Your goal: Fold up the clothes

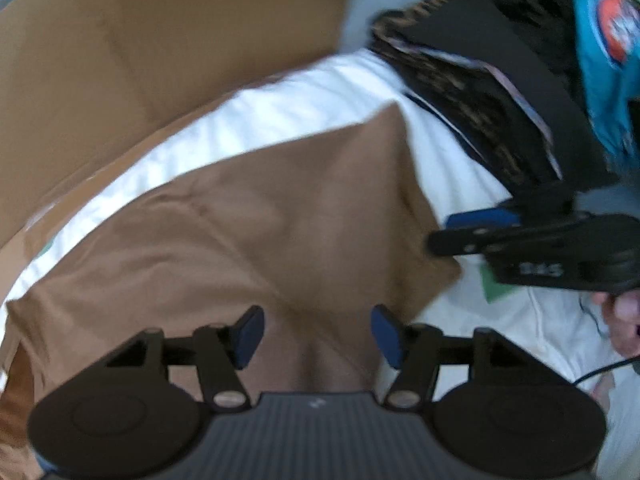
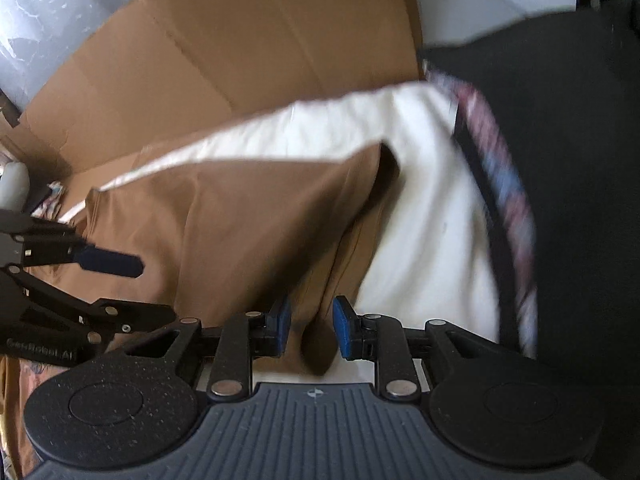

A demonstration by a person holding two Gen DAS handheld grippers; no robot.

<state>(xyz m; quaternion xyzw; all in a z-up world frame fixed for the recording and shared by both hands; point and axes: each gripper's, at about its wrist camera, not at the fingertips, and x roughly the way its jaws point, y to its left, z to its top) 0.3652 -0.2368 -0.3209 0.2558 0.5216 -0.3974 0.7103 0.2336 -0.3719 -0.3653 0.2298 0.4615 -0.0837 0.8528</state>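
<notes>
A brown garment (image 1: 248,216) is shown spread over a white sheet (image 1: 288,104), which serves as the landmark. The garment is folded, one corner peaked near the sheet's far edge. The left gripper (image 1: 316,334) is held above the garment's near part, its fingers released and standing wide apart with bare cloth seen between them. The right gripper (image 2: 310,326) is held at the garment's near corner, where brown cloth meets the sheet; its blue fingers (image 2: 345,330) are partly parted, a fold of cloth lying between them, and whether the pads press it cannot be told. Flat cardboard (image 2: 248,40) is seen beyond the sheet's far edge. A pile of dark clothes (image 1: 500,80) is stacked at the sheet's right side.
</notes>
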